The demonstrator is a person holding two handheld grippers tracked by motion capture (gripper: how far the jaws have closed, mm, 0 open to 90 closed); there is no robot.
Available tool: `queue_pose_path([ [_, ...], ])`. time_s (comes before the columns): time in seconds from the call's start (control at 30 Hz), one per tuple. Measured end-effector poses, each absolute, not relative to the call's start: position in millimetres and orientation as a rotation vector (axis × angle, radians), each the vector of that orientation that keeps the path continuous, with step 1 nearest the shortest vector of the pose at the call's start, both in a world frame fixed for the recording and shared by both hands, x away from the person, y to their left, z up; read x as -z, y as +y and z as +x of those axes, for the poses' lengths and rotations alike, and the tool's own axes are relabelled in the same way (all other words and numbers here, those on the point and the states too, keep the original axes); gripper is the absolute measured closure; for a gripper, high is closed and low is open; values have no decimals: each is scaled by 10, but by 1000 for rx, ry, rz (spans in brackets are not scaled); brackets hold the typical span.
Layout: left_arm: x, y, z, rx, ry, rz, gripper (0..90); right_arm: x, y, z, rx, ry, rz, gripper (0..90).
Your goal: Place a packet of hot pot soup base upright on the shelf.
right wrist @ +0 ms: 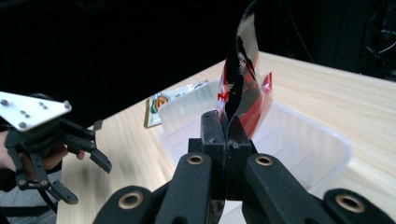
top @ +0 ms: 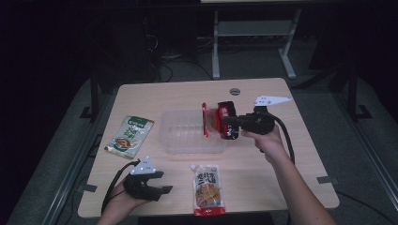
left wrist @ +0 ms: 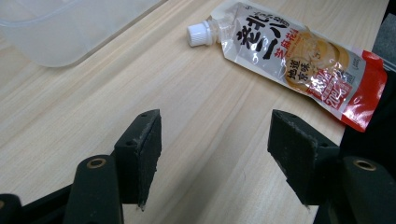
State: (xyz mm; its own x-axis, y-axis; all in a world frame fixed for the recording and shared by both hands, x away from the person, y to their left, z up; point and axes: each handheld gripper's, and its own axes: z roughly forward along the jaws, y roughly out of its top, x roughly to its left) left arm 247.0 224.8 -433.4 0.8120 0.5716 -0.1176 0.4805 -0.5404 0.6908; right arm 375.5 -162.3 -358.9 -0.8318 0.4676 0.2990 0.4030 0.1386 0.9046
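Note:
My right gripper (top: 225,123) is shut on the edge of a red snack pouch (top: 216,118) and holds it upright over the right end of a clear plastic container (top: 187,140). In the right gripper view the jaws (right wrist: 225,125) pinch the pouch (right wrist: 246,84) above the container (right wrist: 308,154). My left gripper (top: 163,183) rests near the table's front left edge, open, with nothing between its fingers (left wrist: 144,144). A spouted sauce pouch (left wrist: 299,56) lies on the wood just beyond it, white cap pointing toward the container (left wrist: 51,28).
A green pouch (top: 130,136) lies flat left of the container, also seen as the green pouch (right wrist: 170,99) behind it. The spouted sauce pouch (top: 207,187) sits by the front edge. A round cable port (top: 234,91) is at the table's back.

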Motion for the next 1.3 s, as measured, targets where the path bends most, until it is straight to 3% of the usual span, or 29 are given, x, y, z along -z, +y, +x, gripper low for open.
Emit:
queue_pose_path([
  [1.3, 4359, 2275, 2501, -143, 781, 2255, 346, 3776, -1198, 3724, -1754, 2433, 826, 897],
])
